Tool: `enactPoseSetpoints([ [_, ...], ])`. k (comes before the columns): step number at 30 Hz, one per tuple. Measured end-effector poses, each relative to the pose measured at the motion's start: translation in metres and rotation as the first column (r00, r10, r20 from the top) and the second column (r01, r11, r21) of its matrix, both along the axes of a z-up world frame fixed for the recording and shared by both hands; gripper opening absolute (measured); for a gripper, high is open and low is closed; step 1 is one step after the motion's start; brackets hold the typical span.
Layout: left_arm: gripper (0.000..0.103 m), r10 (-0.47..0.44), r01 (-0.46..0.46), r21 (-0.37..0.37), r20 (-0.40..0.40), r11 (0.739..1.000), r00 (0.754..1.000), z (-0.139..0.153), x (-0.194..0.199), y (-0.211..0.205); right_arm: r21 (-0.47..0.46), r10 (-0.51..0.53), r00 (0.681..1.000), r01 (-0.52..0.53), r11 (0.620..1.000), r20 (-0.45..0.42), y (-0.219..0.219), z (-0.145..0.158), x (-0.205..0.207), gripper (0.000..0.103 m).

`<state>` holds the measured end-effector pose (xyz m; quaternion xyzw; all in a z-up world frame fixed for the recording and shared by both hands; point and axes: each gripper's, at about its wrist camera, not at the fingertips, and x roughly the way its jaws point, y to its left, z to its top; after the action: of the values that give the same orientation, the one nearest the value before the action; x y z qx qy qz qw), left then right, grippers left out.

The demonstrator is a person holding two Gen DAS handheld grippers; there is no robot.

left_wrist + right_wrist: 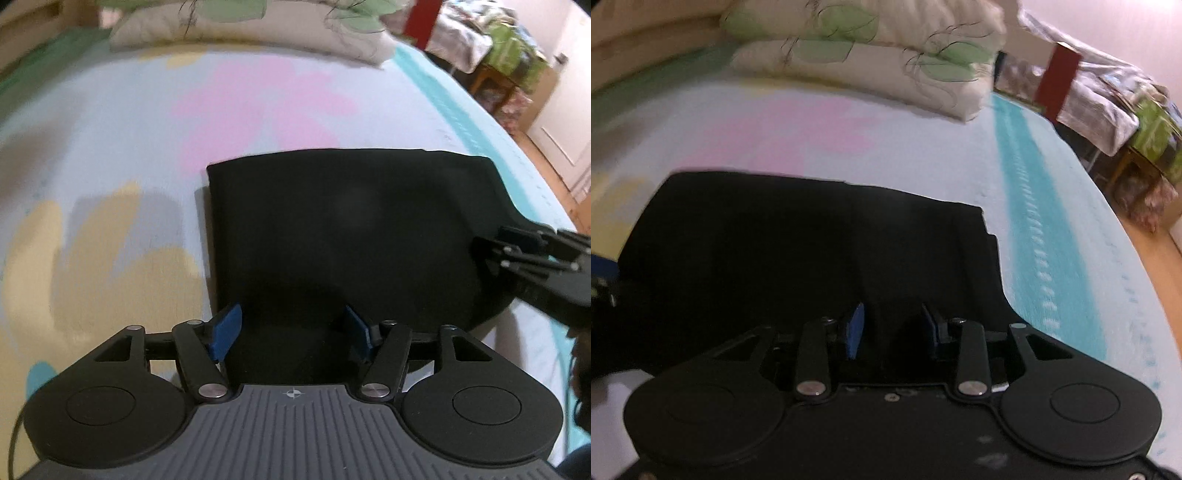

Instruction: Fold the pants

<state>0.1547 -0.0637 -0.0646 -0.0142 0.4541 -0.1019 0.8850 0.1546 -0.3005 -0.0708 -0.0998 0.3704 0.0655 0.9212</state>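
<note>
From the left wrist, the black pants (351,229) are lying as a squared, already folded block on the pastel bedsheet (110,147), well short of the pillows (251,33) at the head of the bed. The left gripper (291,334) is hanging over the near edge with its blue pads (226,332) standing apart and pressing on nothing, so it is released; I judge it is lining up with that edge for another fold. The right gripper (517,254) is reaching in at the pants' right edge, its tips blurred and cut by the frame.

From the right wrist, the right gripper (892,332) is sitting low over the pants (775,236), its pads parted; dark cloth is showing between them, but whether they are touching it is hard to tell against black on black. The pants' right side is stepping in uneven layers near the teal stripe (1034,240). The left gripper is only a dark sliver at the frame's left edge.
</note>
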Motion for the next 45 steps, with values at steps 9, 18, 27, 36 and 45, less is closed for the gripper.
enactPoseSetpoints([
  [9,0.062,0.000,0.001,0.018,-0.016,1.000,1.000,0.003,0.004,-0.004,-0.023,-0.094,0.991,0.097,0.995,0.091,-0.003,0.013,0.003,0.037],
  [18,0.065,-0.011,0.012,0.030,-0.018,0.999,1.000,0.002,0.007,-0.006,-0.019,-0.199,0.980,0.199,0.980,0.026,-0.021,-0.005,0.036,0.045],
  [27,0.066,0.044,-0.044,0.000,-0.003,0.999,0.999,0.004,0.006,0.004,0.062,-0.239,0.970,0.236,0.970,0.044,-0.038,-0.009,0.031,0.060],
  [36,0.073,0.122,-0.127,-0.084,-0.066,0.988,0.990,-0.005,0.020,0.029,0.173,-0.258,0.966,0.248,0.953,0.034,-0.055,-0.015,0.033,0.067],
  [45,0.096,0.022,-0.023,-0.040,-0.018,0.999,1.000,-0.012,0.015,0.016,0.377,-0.307,0.949,0.311,0.873,-0.071,-0.088,-0.025,0.039,0.072],
])
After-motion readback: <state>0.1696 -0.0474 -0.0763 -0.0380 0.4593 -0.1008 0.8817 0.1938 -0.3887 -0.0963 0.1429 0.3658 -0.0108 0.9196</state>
